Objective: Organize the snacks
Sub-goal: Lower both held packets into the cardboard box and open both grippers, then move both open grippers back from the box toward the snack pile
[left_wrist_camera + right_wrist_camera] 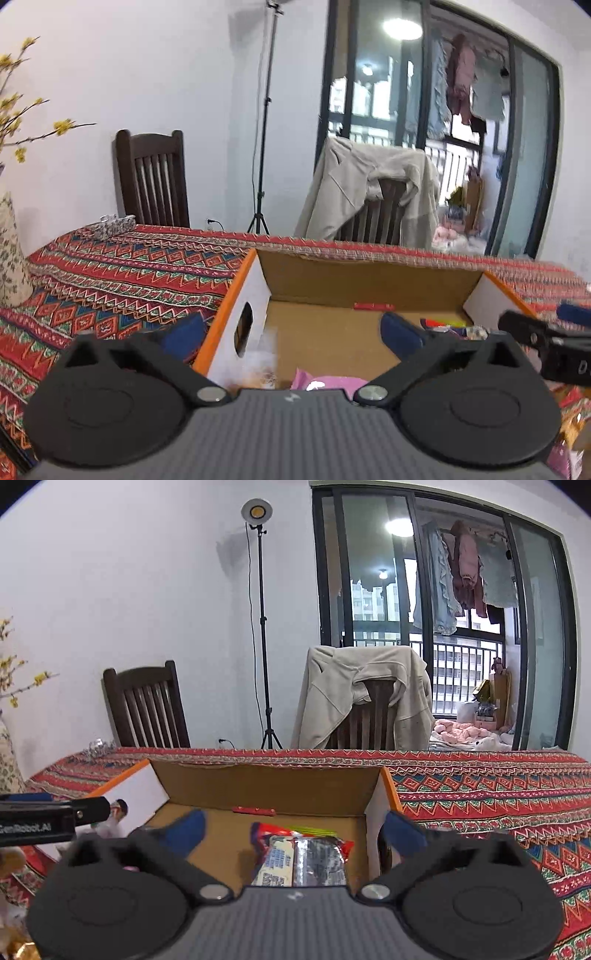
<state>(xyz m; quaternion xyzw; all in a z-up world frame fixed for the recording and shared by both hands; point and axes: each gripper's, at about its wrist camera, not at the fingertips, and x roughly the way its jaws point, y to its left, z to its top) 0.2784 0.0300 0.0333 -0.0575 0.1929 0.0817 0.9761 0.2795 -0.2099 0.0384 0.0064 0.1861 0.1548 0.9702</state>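
While both pairs of blue-padded fingers stand spread as wide as they go with nothing between them, the left gripper [291, 332] straddles the box's near-left wall, one pad outside over the cloth and one inside, and the right gripper [293, 829] straddles the right wall the same way. The open brown cardboard box with orange-edged white flaps [369, 280] fills the lower middle of both frames, and the snacks lie inside it. A finger could, I judge, catch a side wall or flap on the way out and drag or tip the light box across the red patterned woven tablecloth [110, 266]; the two grippers also sit near each other, so a sideways swing could knock them together. The right wrist view alone shows the red-edged foil snack packets with a white printed label [303, 856] lying flat at the centre bottom of the box, and the left gripper entering from its left edge. The left wrist view alone shows a pink wrapper [325, 382] at the lower centre, the oval hand-hole in the left flap [244, 326], and more packets bunched at the box's right corner.
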